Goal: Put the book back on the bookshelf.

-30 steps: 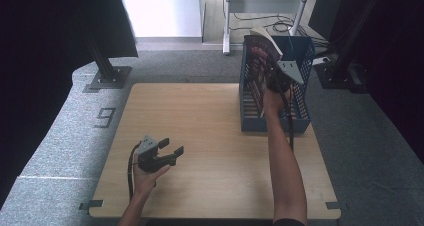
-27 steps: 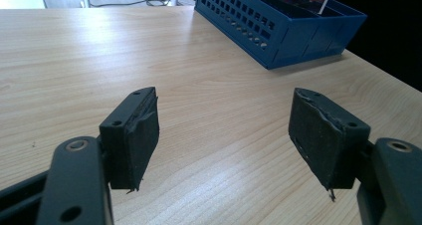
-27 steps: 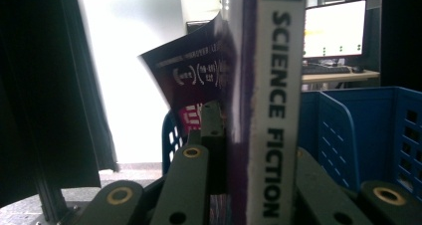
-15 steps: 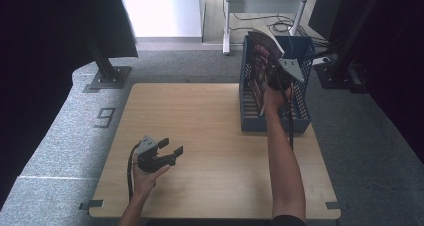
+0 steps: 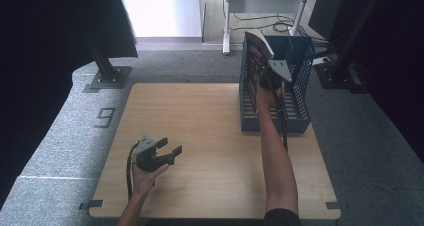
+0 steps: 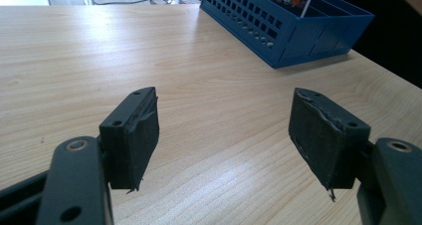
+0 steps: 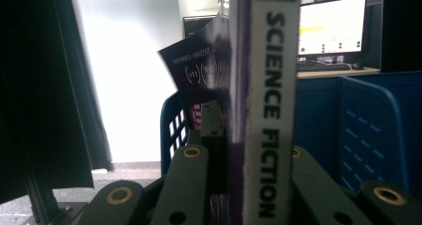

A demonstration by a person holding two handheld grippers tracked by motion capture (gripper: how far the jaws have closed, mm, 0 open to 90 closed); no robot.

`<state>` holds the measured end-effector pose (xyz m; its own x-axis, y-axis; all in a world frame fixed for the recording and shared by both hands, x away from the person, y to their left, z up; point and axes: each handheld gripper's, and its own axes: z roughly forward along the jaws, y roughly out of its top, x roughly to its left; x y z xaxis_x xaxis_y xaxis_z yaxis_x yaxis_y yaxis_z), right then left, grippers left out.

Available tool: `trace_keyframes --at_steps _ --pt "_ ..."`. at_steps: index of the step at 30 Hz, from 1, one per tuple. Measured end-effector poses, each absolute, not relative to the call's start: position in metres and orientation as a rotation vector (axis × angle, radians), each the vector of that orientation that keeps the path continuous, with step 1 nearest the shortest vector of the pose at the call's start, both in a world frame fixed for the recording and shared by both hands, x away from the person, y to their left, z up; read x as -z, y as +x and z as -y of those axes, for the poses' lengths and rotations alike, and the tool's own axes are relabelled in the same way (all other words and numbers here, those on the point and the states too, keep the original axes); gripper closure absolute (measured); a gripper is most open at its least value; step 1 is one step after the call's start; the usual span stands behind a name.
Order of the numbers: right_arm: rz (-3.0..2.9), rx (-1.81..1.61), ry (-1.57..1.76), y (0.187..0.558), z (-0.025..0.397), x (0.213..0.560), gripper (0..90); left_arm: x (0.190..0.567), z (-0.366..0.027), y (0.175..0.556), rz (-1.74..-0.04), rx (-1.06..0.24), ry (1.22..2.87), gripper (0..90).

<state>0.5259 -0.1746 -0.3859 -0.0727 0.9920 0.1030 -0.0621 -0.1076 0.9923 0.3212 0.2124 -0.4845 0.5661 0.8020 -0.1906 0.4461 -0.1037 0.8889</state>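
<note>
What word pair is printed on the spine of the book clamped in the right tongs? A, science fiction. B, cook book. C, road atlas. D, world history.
A: the book clamped in the right tongs over the blue rack reads SCIENCE FICTION down its white spine.

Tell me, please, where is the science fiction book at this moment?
In the high view the book stands upright in the blue basket at the table's far right, against its left wall, clamped by the right tool; its spine shows in the right gripper view.
</note>
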Motion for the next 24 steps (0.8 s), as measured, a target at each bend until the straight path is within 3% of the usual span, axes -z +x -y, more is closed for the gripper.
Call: trace_keyframes --at_steps 13,24 --pt "-1.236 -1.356 1.233 0.522 0.165 0.419 80.9 0.485 -0.212 0.320 -1.041 -0.418 1.739 28.0" --pt "-1.291 -1.353 1.239 0.496 0.172 0.424 77.0 0.483 -0.207 0.318 -1.025 -0.419 1.744 28.0"
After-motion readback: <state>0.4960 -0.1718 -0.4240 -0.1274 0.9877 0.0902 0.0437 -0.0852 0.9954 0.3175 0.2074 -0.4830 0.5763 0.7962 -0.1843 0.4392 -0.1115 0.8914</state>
